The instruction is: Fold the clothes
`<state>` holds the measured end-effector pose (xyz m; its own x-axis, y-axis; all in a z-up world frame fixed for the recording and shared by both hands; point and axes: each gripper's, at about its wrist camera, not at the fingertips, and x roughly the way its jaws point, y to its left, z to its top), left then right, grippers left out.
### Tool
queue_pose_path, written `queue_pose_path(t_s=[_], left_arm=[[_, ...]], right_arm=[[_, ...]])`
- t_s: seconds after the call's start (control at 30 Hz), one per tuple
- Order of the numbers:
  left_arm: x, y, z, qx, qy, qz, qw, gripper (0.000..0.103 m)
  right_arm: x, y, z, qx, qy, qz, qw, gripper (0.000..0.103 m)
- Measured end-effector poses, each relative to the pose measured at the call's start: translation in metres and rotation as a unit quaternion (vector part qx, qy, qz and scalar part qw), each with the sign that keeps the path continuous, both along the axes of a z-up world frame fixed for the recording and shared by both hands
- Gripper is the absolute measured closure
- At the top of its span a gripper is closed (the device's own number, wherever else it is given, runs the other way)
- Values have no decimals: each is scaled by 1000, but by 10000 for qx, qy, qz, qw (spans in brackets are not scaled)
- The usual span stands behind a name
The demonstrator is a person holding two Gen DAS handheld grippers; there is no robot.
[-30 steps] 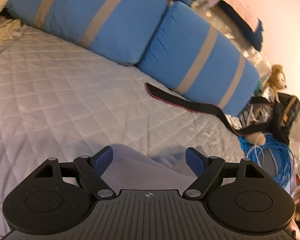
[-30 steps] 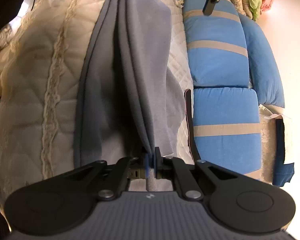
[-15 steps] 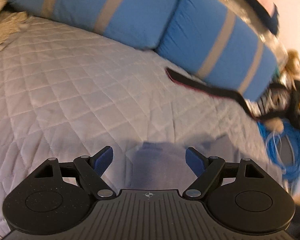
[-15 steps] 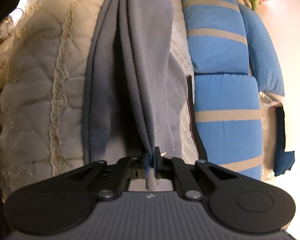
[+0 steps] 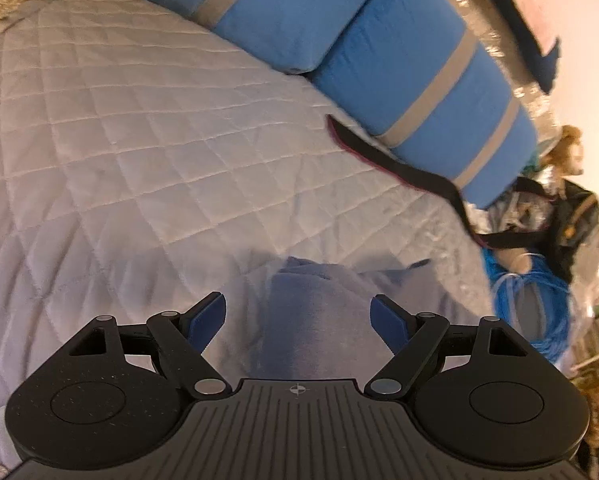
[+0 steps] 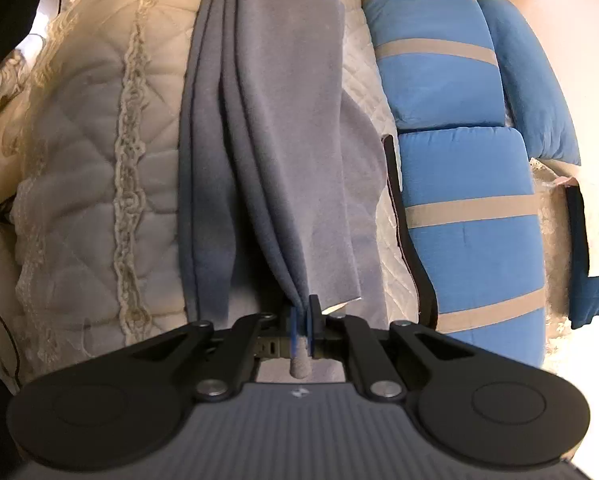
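Note:
A grey cloth (image 6: 267, 128) stretches in long folds across the quilted bed. My right gripper (image 6: 305, 324) is shut on its near corner, and a small tuft of fabric pokes out behind the blue pads. In the left wrist view another end of the grey cloth (image 5: 311, 312) lies bunched on the white quilt (image 5: 139, 152), right in front of my left gripper (image 5: 299, 314). That gripper hangs open over it, blue pads wide apart on either side of the bunch, not pressing on it.
Blue pillows with tan stripes (image 5: 419, 80) (image 6: 463, 216) line the far side of the bed. A dark strap (image 5: 399, 168) lies by them. Beyond the bed's edge are a coil of blue cable (image 5: 527, 308), a dark bag (image 5: 571, 220) and clutter.
The left gripper has dropped and tilted down toward the quilt, so the cloth's bunched end now sits further forward between its open pads. The right gripper holds its grip, the cloth hardly shifted.

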<state>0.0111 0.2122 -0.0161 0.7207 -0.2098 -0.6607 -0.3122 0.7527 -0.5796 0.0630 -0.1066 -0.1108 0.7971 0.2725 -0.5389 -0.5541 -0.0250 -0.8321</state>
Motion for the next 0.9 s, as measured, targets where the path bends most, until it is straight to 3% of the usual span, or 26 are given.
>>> queue_pose_path(t_s=[0.1,0.17,0.2,0.27,0.37,0.53,0.57,0.67,0.83,0.9], left_arm=[[-4,-11,11,434,-212,-66,9988,24],[-9,-34,23,1206,-456,-281,9913,24],[-12,-52,27,1667,-557,-498,9832,24],[-17,-93,30,2613,-672,-1038,9573,24],[-29,-157,28,3771,-697,-1812,9056,24],[-45,-236,15,5029,-907,-2599,8193,24],[-46,-245,11,5139,-926,-2705,8088,24],[-45,-259,0,5311,-922,-2912,7904,24],[-37,-271,-21,5925,-701,-2850,7502,24],[-35,-275,-29,6271,-603,-2831,7231,24]], right_arm=[[1,1,-2,-74,45,15,10000,89],[2,2,-3,-83,61,11,9999,85],[2,1,-2,-74,76,5,9999,84],[4,1,1,-46,95,-9,9999,83],[6,-1,8,44,62,-37,10000,83],[8,-3,16,206,75,-73,9997,82],[8,-3,18,236,75,-84,9997,82],[10,-4,25,396,51,-155,9991,82],[16,-8,38,748,128,-319,9966,82],[15,-8,39,740,138,-304,9967,82]])
